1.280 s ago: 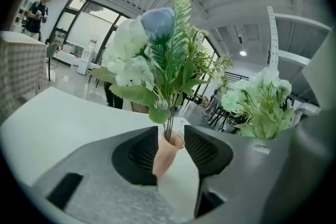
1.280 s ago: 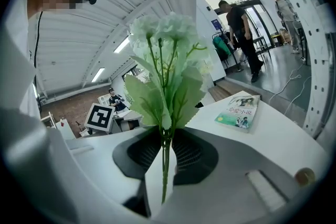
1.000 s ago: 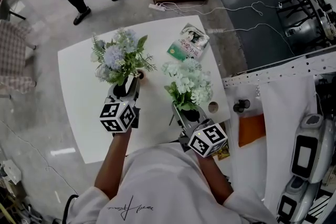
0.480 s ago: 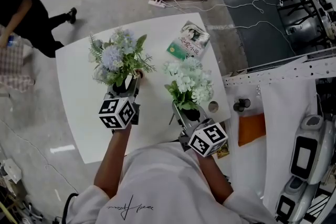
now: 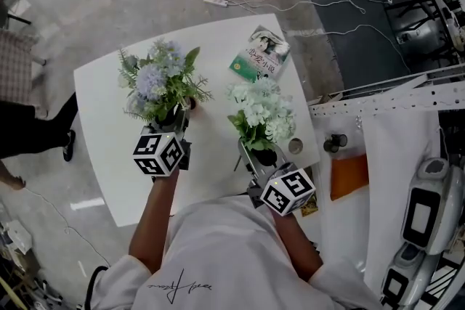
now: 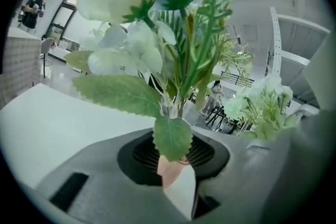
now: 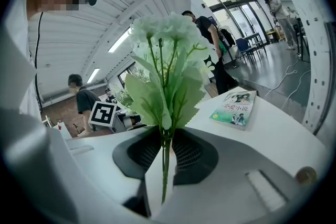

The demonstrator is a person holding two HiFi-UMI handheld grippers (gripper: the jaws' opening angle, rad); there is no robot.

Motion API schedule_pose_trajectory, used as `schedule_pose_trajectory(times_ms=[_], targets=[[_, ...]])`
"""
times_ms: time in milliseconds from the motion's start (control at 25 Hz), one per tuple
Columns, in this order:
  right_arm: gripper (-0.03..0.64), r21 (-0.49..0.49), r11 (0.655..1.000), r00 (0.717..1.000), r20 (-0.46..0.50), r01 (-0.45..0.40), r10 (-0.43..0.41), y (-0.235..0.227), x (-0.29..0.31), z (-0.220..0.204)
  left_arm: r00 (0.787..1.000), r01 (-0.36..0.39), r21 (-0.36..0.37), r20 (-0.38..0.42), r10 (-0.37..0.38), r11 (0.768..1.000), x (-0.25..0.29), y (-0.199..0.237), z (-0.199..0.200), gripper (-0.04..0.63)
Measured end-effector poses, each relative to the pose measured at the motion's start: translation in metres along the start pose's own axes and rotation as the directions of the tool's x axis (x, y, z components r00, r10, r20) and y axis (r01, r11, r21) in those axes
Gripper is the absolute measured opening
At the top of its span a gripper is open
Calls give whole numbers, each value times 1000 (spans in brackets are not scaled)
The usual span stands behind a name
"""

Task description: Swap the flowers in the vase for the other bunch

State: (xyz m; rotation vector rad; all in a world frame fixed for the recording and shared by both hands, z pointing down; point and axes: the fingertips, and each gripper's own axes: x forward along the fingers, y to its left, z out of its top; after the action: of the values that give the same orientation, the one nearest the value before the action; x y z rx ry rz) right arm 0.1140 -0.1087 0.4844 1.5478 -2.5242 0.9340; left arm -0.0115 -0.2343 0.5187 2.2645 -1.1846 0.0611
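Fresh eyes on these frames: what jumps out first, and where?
Two flower bunches stand upright over the white table: a blue bunch at the left gripper, whose jaws are closing round its base, and a white bunch pinched by the stems in the right gripper. Beyond them, a green-covered book lies near the table's far right corner.

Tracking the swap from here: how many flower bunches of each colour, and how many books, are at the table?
Blue-purple flower bunch: 1
White-green flower bunch: 1
Book: 1
Total: 3
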Motion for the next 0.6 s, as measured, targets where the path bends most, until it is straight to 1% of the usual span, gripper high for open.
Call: schedule_pose_trajectory(times_ms=[40,80,600], targets=[[71,2,1000,1000,-1,0,0,0,1,0,1000,5,2,1,-5,1000,0,-1,0,84],[71,3,1000,1000,-2,0,0,0,1,-1,1000,10,2,2,-10,1000,0,-1,0,76],[71,9,1000,1000,1,-9,9,0,1,-2,999,42,-4,15,-42,999,-3,-4,3,35]])
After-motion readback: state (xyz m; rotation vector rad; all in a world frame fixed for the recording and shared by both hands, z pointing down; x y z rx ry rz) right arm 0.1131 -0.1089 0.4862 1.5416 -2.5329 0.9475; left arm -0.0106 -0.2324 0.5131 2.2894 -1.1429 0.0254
